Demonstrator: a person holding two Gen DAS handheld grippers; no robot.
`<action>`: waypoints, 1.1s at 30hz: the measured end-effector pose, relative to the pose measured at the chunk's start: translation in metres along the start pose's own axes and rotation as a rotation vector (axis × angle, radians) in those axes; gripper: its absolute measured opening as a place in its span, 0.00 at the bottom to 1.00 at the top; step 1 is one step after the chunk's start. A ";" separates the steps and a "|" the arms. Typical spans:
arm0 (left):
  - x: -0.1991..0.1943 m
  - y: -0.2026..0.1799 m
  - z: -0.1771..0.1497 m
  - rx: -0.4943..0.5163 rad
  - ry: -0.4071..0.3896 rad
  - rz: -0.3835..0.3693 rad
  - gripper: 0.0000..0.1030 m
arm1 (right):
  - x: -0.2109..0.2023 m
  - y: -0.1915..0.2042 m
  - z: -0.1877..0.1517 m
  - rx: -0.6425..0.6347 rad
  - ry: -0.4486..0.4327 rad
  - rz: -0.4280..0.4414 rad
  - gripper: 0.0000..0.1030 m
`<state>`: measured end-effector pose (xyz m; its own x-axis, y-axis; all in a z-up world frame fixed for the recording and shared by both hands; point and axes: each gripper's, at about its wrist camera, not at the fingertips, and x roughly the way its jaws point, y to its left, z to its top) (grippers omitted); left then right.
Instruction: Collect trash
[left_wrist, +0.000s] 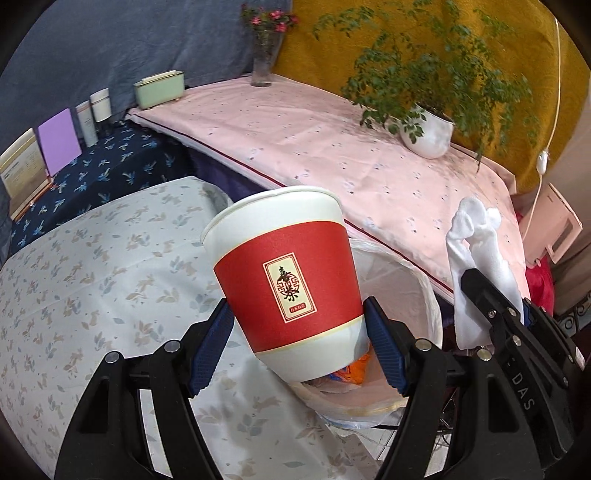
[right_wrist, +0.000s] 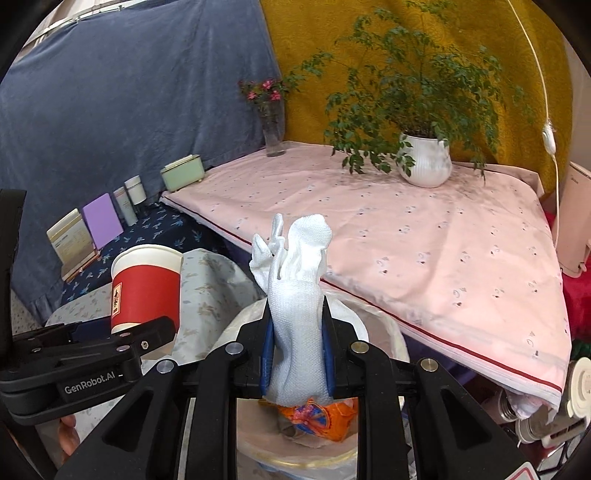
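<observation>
Paper cup (left_wrist: 288, 280): pinched low by left tool (left_wrist: 299, 336), tilted over bin (left_wrist: 413, 273) left rim; early release tips it onto the tabletop.
Cloth (right_wrist: 295, 302): right tool (right_wrist: 295, 350) clamped tight above bin; may snag pads.

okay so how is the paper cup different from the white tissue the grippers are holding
The paper cup is rigid, with a red band and a label; the white tissue is soft, crumpled and plain. The cup sits tilted in the left gripper, gripped low on its sides; the tissue stands upright in the right gripper, pinched near its bottom. The cup looks bulkier than the tissue. Both are held above the lined trash bin.
</observation>
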<state>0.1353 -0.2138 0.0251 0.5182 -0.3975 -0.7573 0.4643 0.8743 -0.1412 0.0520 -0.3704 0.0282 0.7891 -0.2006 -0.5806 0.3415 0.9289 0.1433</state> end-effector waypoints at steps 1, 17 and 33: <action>0.001 -0.003 0.000 0.007 0.003 -0.006 0.66 | 0.000 -0.003 -0.001 0.004 0.002 -0.003 0.20; 0.011 -0.007 0.000 0.016 0.002 0.009 0.75 | 0.003 -0.013 0.002 0.018 -0.013 -0.030 0.45; 0.002 0.007 0.001 0.003 -0.023 0.044 0.76 | -0.006 -0.002 0.007 -0.001 -0.027 -0.015 0.53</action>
<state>0.1400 -0.2087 0.0236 0.5544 -0.3654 -0.7478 0.4431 0.8902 -0.1065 0.0499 -0.3733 0.0367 0.7976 -0.2229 -0.5605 0.3529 0.9260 0.1339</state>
